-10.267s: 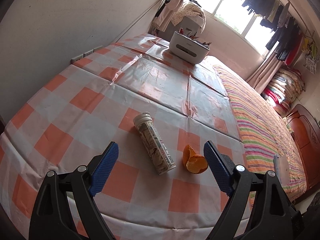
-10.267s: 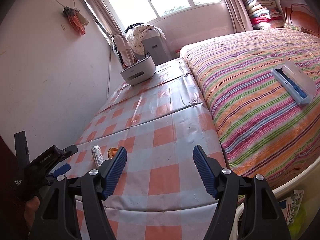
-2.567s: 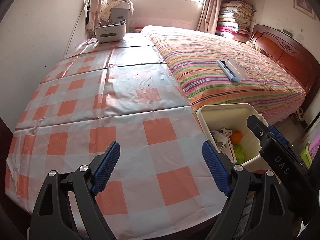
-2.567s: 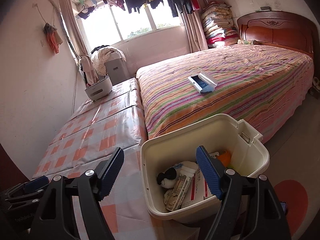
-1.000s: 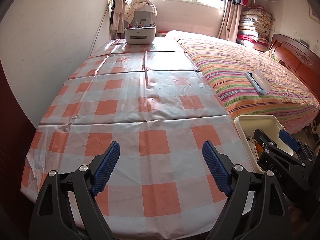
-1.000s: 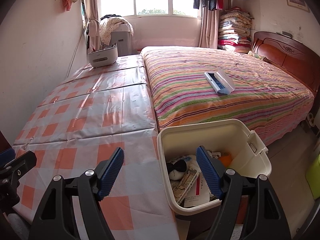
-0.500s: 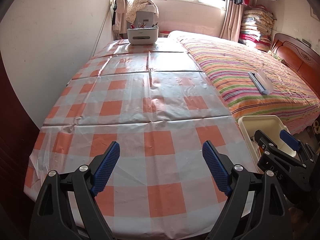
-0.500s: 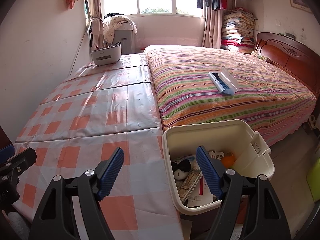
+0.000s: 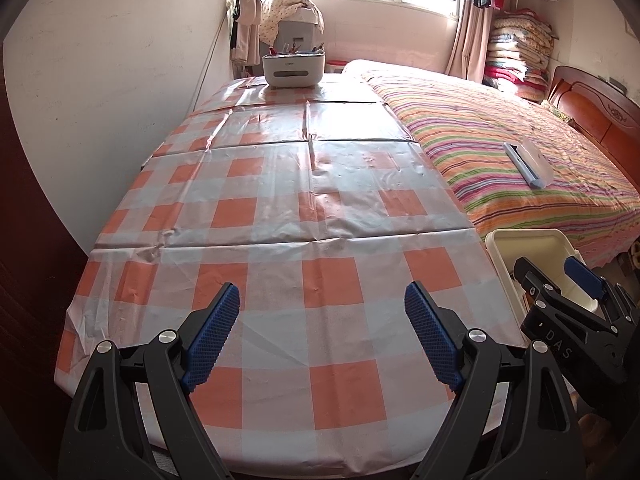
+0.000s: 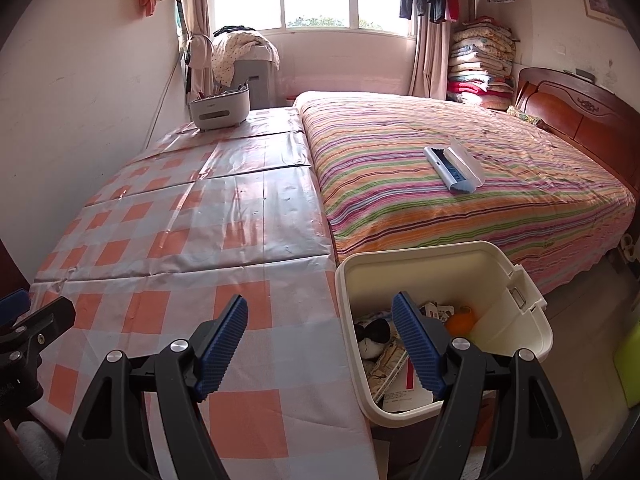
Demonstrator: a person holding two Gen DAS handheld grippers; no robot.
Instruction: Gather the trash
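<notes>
Both tongs gape wide, holding nothing: left tongs (image 9: 322, 336) over the checked table (image 9: 280, 208), right tongs (image 10: 320, 346) at the bin (image 10: 444, 264) beside it (trash (image 10: 390, 354) inside).

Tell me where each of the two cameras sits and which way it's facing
Left wrist: on the left gripper, angled down over the checked table; the right gripper shows at the right edge.
Right wrist: on the right gripper, angled down over the table edge and bin; the left gripper's tip shows at left.
Shared: table, bin, white caddy, striped bed, window.
</notes>
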